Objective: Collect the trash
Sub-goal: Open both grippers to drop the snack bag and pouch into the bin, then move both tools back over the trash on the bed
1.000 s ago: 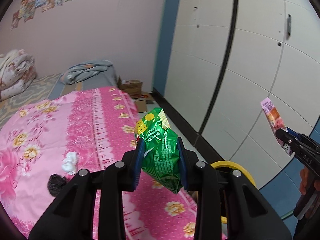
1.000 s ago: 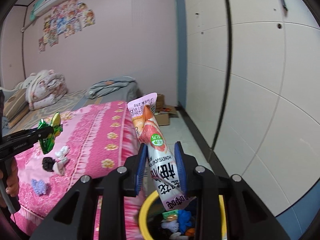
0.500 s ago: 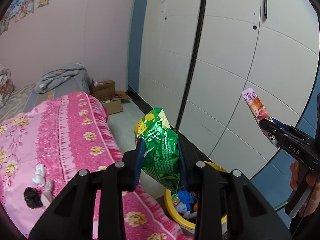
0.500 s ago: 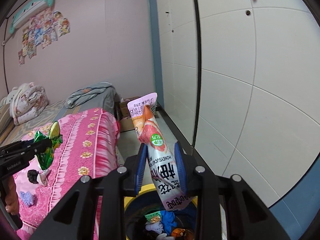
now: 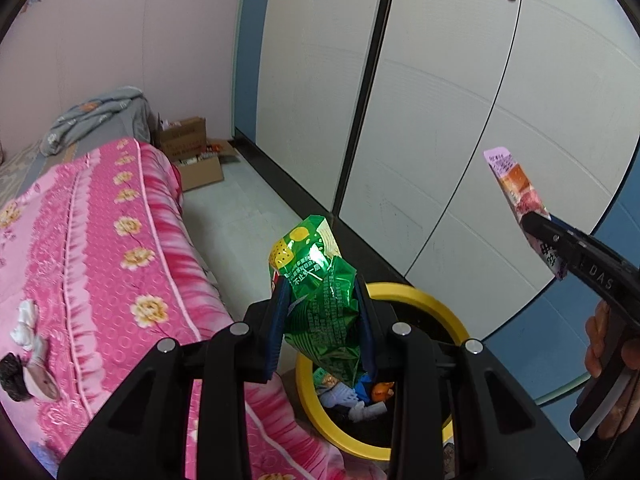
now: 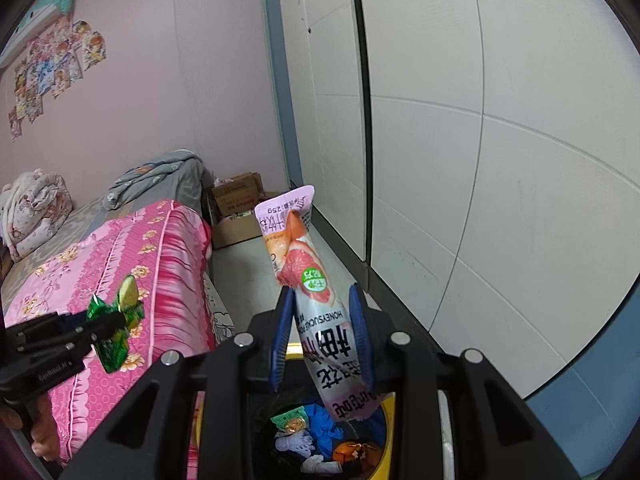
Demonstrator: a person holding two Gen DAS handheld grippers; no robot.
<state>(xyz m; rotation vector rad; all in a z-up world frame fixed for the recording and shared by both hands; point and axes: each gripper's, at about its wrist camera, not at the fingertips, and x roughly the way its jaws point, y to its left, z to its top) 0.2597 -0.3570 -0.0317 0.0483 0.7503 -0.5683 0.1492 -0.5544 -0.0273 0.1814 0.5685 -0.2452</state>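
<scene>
Left wrist view: the left gripper [image 5: 322,328] was clenched on a crumpled green snack bag [image 5: 320,300], blue pads pressing its sides at centre frame, the bag's yellow-printed top standing above the fingers. Directly behind and below the bag sat a yellow-rimmed trash bin [image 5: 432,300] on the floor, lower centre, with a black liner. Inside it lay mixed scraps, blue, white and orange among them. The bag's lower end overlapped the bin's mouth in the frame; whether it hung over the opening could not be told.

At right edge of the same view, the right gripper [image 5: 538,224] gripped a pink sachet [image 5: 516,188], tilted up toward the upper left, with a hand [image 5: 608,356] on the handle below.

Right wrist view: the right gripper [image 6: 320,332] was closed on the pink sachet [image 6: 316,296], a long pouch with grapefruit print and black lettering, its lower end overlapping the bin's [image 6: 388,432] mouth at bottom centre. The left gripper [image 6: 120,322] showed at left edge, the green bag [image 6: 116,320] pinched in it, in front of the pink floral bedspread [image 6: 120,256].

White wardrobe doors [image 6: 480,160] filled the right side. Cardboard boxes [image 6: 236,204] sat on the floor at the far wall, mid frame.
</scene>
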